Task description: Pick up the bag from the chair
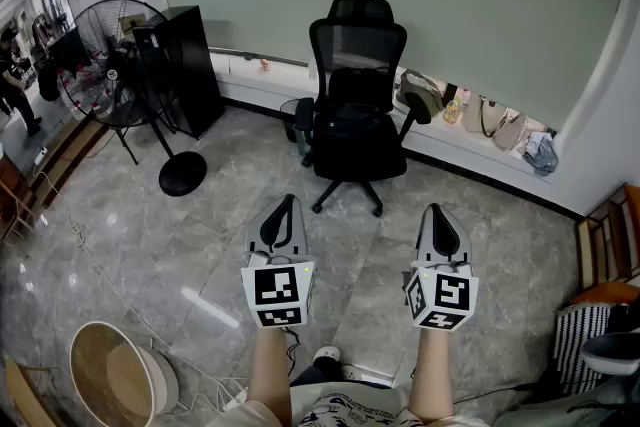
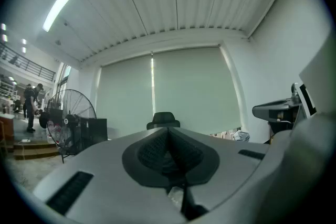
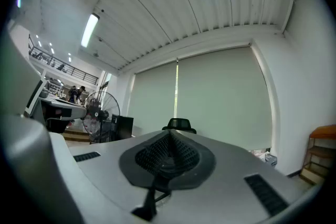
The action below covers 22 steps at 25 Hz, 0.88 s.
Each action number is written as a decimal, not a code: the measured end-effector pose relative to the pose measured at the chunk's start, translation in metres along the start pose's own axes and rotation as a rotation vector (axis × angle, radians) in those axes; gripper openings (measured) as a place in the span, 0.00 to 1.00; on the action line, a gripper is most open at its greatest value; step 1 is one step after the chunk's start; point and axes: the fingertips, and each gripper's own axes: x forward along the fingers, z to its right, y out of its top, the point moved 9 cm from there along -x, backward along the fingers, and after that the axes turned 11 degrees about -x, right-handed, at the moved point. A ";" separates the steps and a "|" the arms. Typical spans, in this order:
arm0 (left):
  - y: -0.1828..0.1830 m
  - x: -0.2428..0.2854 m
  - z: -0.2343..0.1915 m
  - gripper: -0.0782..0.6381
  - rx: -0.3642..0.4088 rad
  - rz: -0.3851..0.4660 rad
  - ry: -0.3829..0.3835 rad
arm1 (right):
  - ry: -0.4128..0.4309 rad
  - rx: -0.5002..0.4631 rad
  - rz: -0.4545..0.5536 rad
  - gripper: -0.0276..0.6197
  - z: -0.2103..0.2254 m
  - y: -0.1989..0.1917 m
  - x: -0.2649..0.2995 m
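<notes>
Reaching for the black bag point(image 1: 345, 123) on the seat of the far office chair point(image 1: 358, 45) could fail because the left gripper point(image 1: 287, 205) and right gripper point(image 1: 436, 211), both near and well apart from it, have jaws pressed together on nothing, and the chair may roll on its wheels.
</notes>
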 end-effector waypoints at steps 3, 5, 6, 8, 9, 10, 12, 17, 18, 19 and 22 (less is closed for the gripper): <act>0.002 0.004 0.001 0.13 -0.003 0.001 0.000 | 0.001 -0.002 0.001 0.06 0.002 0.002 0.004; 0.002 0.007 0.002 0.13 -0.004 0.002 0.001 | 0.002 -0.003 0.001 0.06 0.003 0.001 0.007; 0.001 0.008 0.002 0.13 -0.003 0.002 0.002 | 0.003 -0.003 0.000 0.06 0.003 0.000 0.008; 0.000 0.007 0.002 0.13 -0.003 0.001 0.001 | 0.002 -0.003 -0.003 0.06 0.003 -0.001 0.007; 0.000 0.007 0.001 0.13 -0.004 0.000 0.001 | 0.002 -0.002 -0.004 0.06 0.002 -0.001 0.007; 0.000 0.008 0.001 0.13 -0.004 -0.001 0.002 | 0.002 0.000 -0.005 0.06 0.002 -0.001 0.007; 0.000 0.010 -0.001 0.13 -0.006 -0.006 0.003 | 0.003 0.004 -0.008 0.06 0.003 -0.001 0.010; -0.004 0.019 -0.009 0.13 -0.013 -0.014 0.008 | -0.010 0.018 -0.015 0.06 0.003 -0.007 0.017; -0.004 0.020 -0.012 0.13 -0.016 -0.016 0.010 | -0.017 0.022 -0.016 0.06 0.003 -0.008 0.019; -0.004 0.022 -0.015 0.13 -0.018 -0.019 0.011 | -0.024 0.024 -0.016 0.06 0.002 -0.008 0.020; -0.008 0.031 -0.025 0.13 -0.028 -0.023 0.009 | -0.043 0.020 -0.013 0.06 0.001 -0.012 0.029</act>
